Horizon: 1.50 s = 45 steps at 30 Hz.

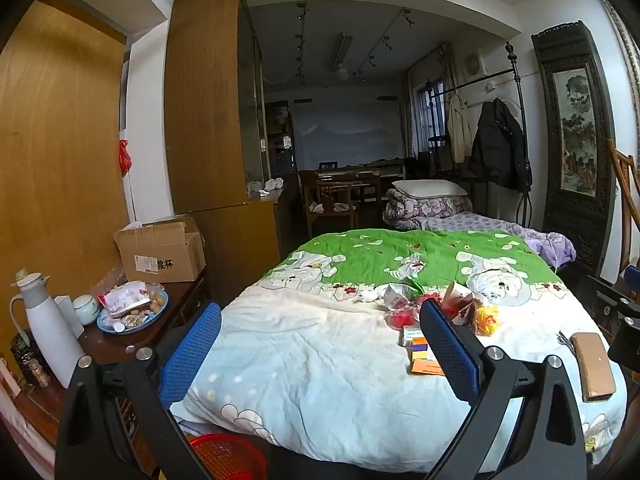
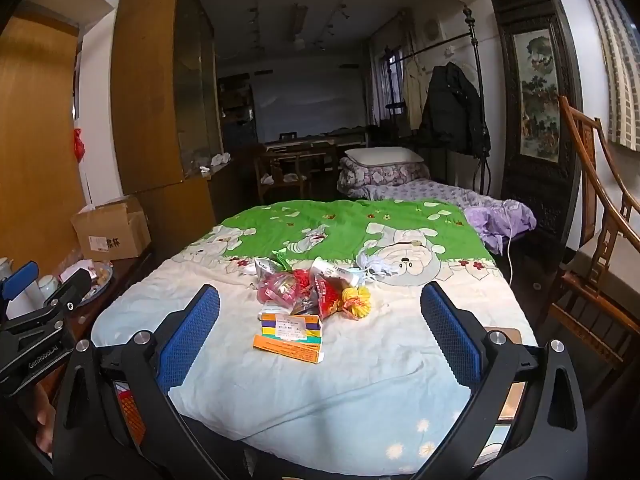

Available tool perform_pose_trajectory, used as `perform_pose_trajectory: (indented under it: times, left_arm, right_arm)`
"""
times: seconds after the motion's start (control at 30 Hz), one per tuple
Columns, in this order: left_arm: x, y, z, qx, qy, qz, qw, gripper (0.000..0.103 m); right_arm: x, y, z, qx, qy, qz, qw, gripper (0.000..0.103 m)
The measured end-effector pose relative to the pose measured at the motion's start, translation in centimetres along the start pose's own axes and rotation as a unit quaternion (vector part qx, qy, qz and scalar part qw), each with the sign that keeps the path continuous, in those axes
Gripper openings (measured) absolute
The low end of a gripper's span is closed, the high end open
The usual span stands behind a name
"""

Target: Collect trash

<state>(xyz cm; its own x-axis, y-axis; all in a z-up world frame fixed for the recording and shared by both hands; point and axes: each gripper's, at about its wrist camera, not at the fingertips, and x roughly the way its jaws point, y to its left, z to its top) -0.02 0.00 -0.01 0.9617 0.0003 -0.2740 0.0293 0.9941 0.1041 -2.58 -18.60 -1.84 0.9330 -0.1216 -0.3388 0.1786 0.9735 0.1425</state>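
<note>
Both spread wide and empty: left gripper [image 1: 320,344] and right gripper [image 2: 320,332], hovering over the near end of the bed [image 2: 328,392]. Ahead, mid-quilt, a trash pile [image 2: 316,292] of wrappers plus flat medicine boxes [image 2: 290,334]. Down by the bed corner, a red basket [image 1: 228,456].

- The left wrist view looks from the foot of a bed [image 1: 320,360], tilted slightly down, facing along it toward the far room; it sits left of centre, taking in a bedside table [image 1: 132,340].
- The right wrist view looks the same way from further right, near a wooden chair [image 2: 592,280].
- Both share the bed and the pile of wrappers and boxes [image 2: 308,304], close ahead.
</note>
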Motion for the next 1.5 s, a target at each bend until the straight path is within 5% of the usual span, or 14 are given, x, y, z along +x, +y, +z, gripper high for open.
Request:
perform_pose_trajectory:
  times: [1.5]
  left_arm:
    - [-0.01,0.10,-0.05,0.000,-0.001,0.000,1.0000,0.097]
  right_arm:
    - [-0.32,-0.07,0.16,-0.006,0.000,0.002,1.000,0.096]
